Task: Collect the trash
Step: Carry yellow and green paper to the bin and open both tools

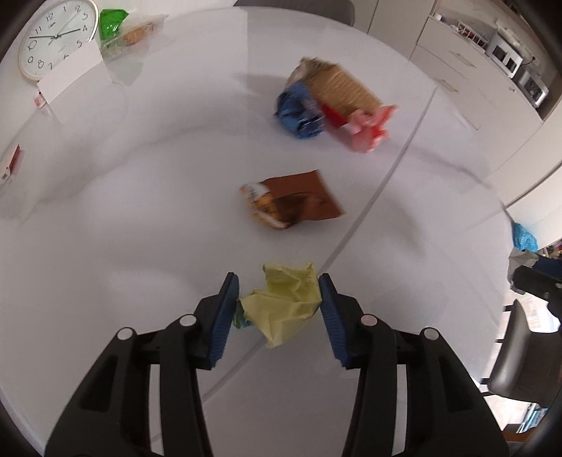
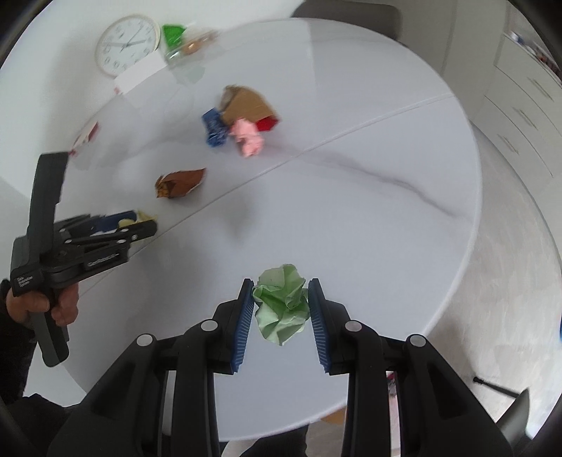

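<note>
My left gripper (image 1: 279,284) is shut on a crumpled yellow paper ball (image 1: 284,302) and holds it above the white round table (image 1: 140,228). My right gripper (image 2: 281,291) is shut on a crumpled green paper ball (image 2: 281,306) above the table's near edge. The left gripper (image 2: 140,221) with the yellow paper also shows at the left of the right wrist view. On the table lie a brown snack wrapper (image 1: 291,198), and farther off a brown paper bag (image 1: 340,86), a blue wrapper (image 1: 298,112) and a crumpled pink paper (image 1: 368,128) lying together.
A wall clock (image 1: 58,37) leans at the far left edge with a white card (image 1: 70,73) before it. A green packet (image 1: 110,21) and a clear bag of food (image 1: 140,31) lie at the back. Cabinets (image 1: 474,81) stand to the right; a chair (image 1: 520,355) is at the lower right.
</note>
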